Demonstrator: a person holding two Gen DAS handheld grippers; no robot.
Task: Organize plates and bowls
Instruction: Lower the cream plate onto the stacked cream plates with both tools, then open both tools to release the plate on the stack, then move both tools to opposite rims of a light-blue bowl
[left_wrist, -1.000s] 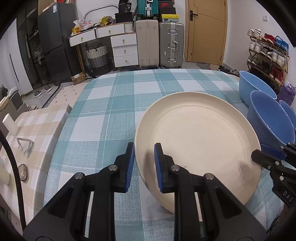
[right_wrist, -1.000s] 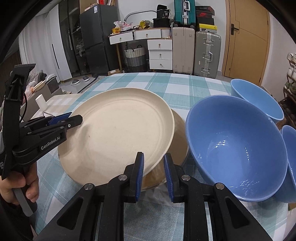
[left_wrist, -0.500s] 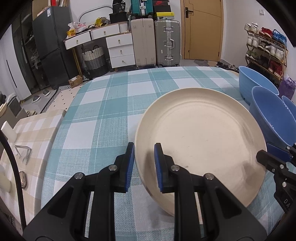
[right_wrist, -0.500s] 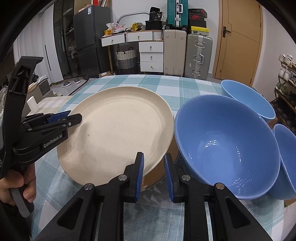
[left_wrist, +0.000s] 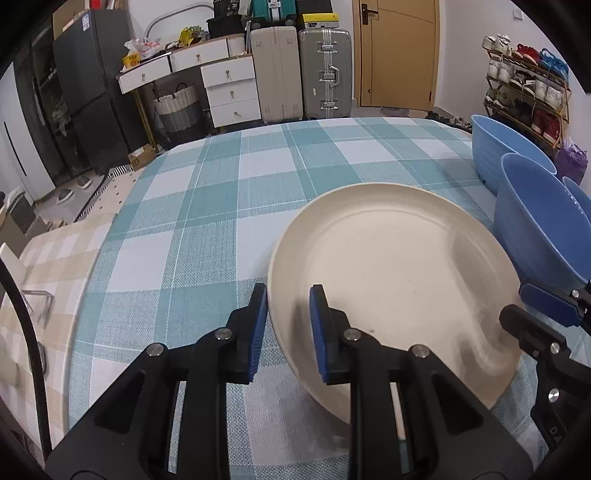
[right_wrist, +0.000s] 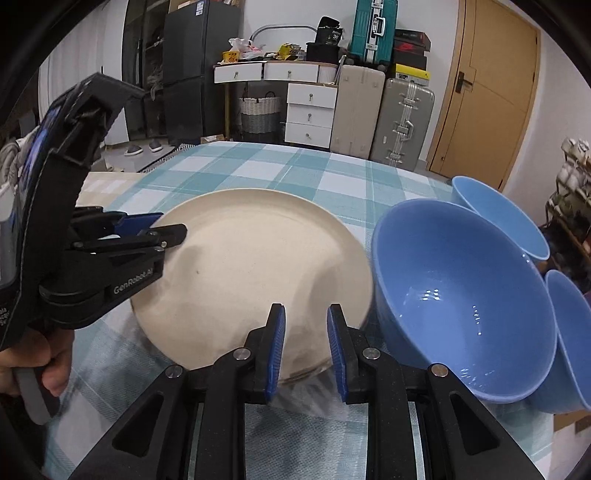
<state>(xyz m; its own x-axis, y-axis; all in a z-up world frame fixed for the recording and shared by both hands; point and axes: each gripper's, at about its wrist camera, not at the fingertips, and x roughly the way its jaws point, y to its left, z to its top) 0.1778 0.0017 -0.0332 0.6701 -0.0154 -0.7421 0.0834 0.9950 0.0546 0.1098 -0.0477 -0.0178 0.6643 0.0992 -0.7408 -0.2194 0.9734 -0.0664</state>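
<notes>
A cream plate (left_wrist: 391, 273) lies on the checked table, also seen in the right wrist view (right_wrist: 255, 269), stacked on a second plate whose edge (right_wrist: 306, 373) shows beneath. My left gripper (left_wrist: 288, 314) is shut on the plate's left rim. It shows in the right wrist view (right_wrist: 162, 229). My right gripper (right_wrist: 304, 339) straddles the plates' near rim, jaws apart by a small gap; it shows in the left wrist view (left_wrist: 532, 306). Three blue bowls sit right of the plates: a large one (right_wrist: 461, 295), one behind (right_wrist: 498, 218), one at the edge (right_wrist: 572, 332).
The teal checked tablecloth (left_wrist: 221, 206) covers the table. A beige checked surface (left_wrist: 40, 295) with small items lies to the left. Drawers, suitcases (left_wrist: 325, 74), a door and a shoe rack (left_wrist: 524, 85) stand behind the table.
The top plate has come down level onto the lower plate, hiding most of it. Both grippers keep their places at its rim.
</notes>
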